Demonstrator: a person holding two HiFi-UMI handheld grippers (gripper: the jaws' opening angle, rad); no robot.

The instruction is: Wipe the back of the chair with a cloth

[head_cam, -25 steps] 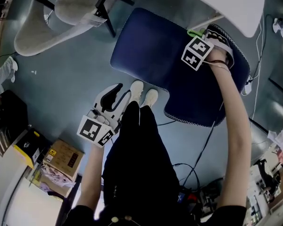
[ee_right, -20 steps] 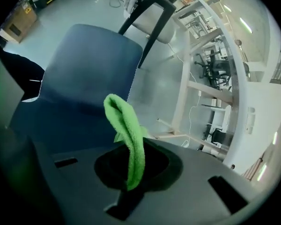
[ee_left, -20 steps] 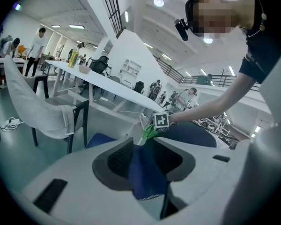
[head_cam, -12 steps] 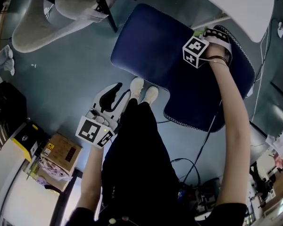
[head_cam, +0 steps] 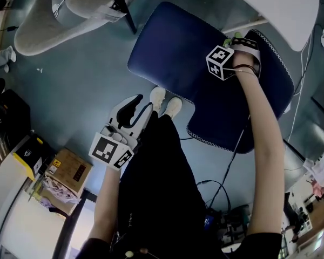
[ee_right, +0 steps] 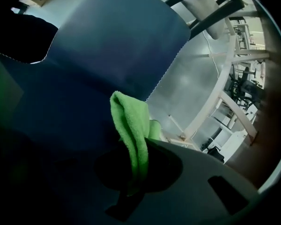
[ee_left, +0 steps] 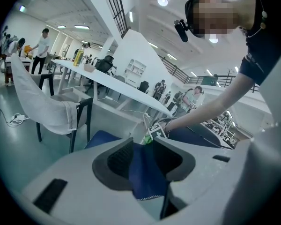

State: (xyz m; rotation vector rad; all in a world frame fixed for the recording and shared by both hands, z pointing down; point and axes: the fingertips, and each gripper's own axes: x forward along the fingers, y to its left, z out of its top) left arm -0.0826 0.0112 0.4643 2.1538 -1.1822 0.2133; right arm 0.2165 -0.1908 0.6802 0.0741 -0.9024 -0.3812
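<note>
A dark blue chair [head_cam: 175, 55] with a white-stitched edge fills the middle of the head view. My right gripper [head_cam: 235, 41] rests against its upper right part, by the table edge, shut on a bright green cloth [head_cam: 230, 38]. In the right gripper view the folded cloth [ee_right: 130, 125] stands pinched between the jaws of that gripper [ee_right: 131, 170] and touches the blue chair surface [ee_right: 98, 46]. My left gripper [head_cam: 134, 109] hangs low beside the person's legs, apart from the chair. Its jaws [ee_left: 145, 161] are open and empty, framing the chair [ee_left: 147, 172].
A white table [head_cam: 275, 4] overhangs the chair at top right. A grey-draped chair [head_cam: 54, 23] with black legs stands at top left. A cardboard box [head_cam: 70, 171] and a dark case [head_cam: 8, 123] sit at left. Cables [head_cam: 227, 166] trail over the floor.
The right gripper with the cloth has shifted only slightly to the left on the chair. The left gripper has stayed by the legs.
</note>
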